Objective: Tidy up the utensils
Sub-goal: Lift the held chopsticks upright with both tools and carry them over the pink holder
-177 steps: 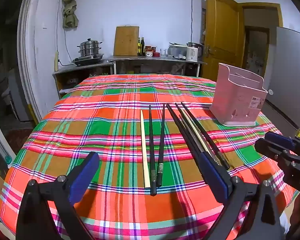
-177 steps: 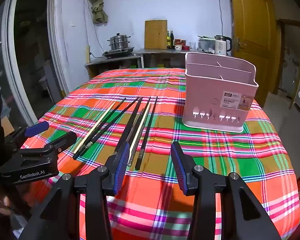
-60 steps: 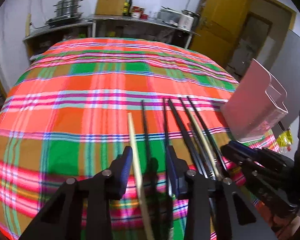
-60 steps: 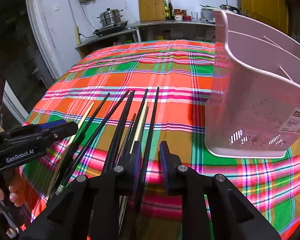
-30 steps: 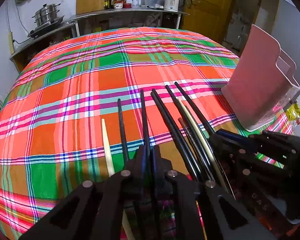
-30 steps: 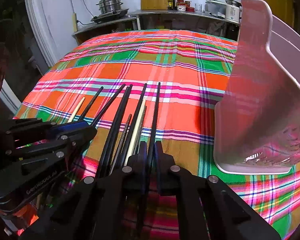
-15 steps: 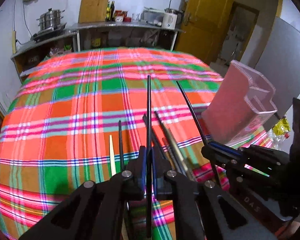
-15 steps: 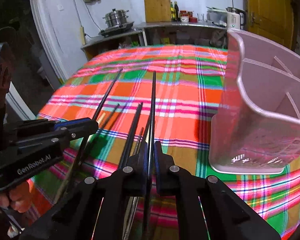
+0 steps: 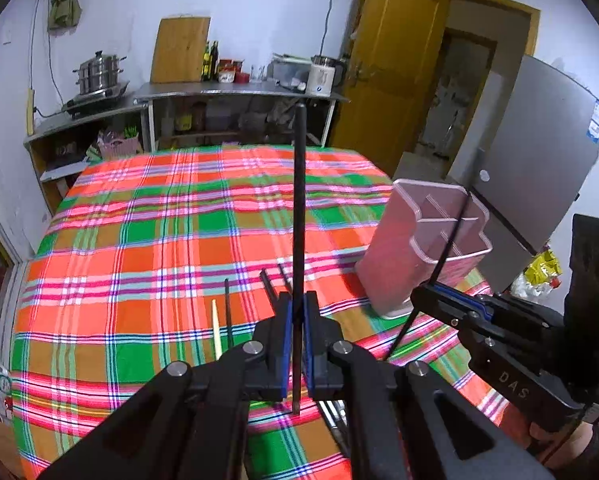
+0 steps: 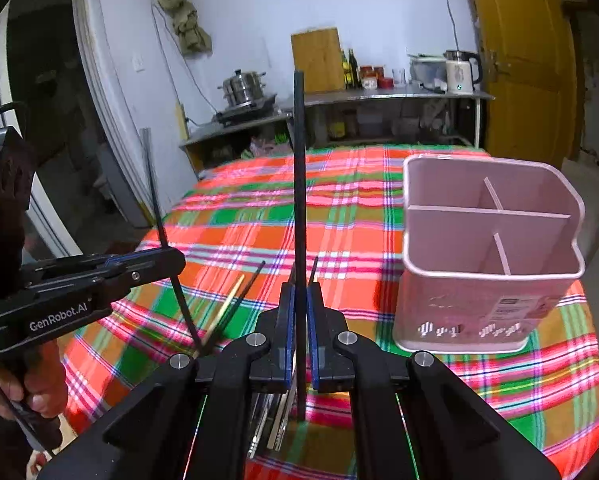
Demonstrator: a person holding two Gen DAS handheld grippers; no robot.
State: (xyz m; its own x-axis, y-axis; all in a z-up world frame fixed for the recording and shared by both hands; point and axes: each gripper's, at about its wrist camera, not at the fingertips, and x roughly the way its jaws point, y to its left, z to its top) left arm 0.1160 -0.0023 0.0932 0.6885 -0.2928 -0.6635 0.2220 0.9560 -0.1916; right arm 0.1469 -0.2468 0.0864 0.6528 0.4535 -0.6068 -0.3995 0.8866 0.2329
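Now each gripper holds one long black chopstick clear of the table: the left gripper (image 9: 295,334) is clamped tight on a black chopstick (image 9: 299,208) that rises straight ahead of it, and the right gripper (image 10: 299,332) pinches a second black chopstick (image 10: 299,184) the same way. The pink plastic utensil basket (image 10: 487,264) stands upright on the red, green and orange plaid tablecloth (image 10: 339,220), to the right of both held sticks; its three divided compartments look empty. The step in hand is probably carrying the sticks over the basket. To do it well, each stick should be tipped near upright above one compartment, its lower end inside the rim before the grip loosens, and both sticks sent to the same compartment so the pair stays together. The grippers sit near each other, so one should go first. Left of the basket, a pale wooden chopstick (image 9: 216,330) and several more dark chopsticks (image 9: 227,304) lie on the cloth, waiting.
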